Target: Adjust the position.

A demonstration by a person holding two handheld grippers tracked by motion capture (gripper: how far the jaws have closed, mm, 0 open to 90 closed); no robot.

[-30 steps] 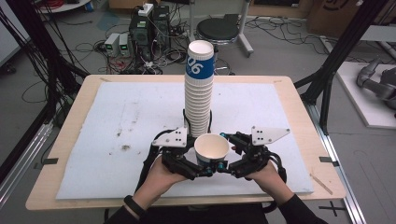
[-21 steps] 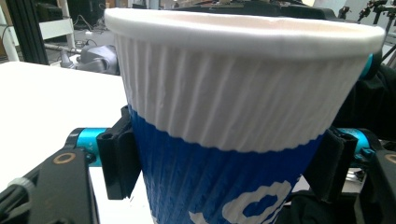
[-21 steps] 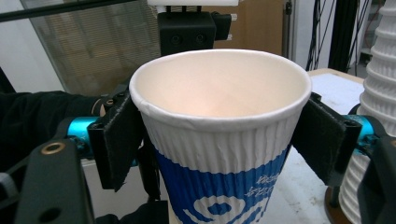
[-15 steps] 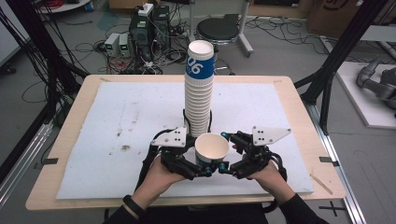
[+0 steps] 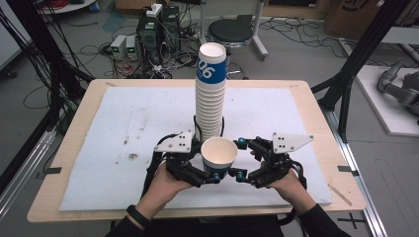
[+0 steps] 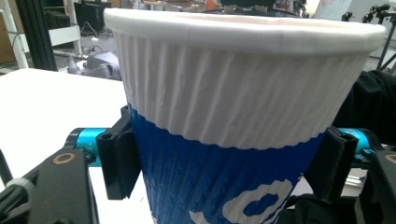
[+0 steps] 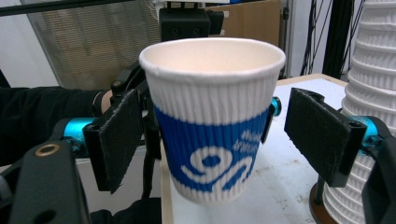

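Jaws of the left gripper [image 5: 210, 177] pinch the blue band of a paper cup [image 5: 219, 154] held upright just in front of the tall cup stack [image 5: 210, 94] over the white mat [image 5: 108, 128], while the right gripper [image 5: 238, 159] has just been opening, pads clear of the cup between them.

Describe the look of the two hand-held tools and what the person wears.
Both tools, left tool and right tool, are black with turquoise fittings, flat black pads, a grey three-cornered plate with dots, and black cables. Black sleeves; dark wristband on the left wrist.
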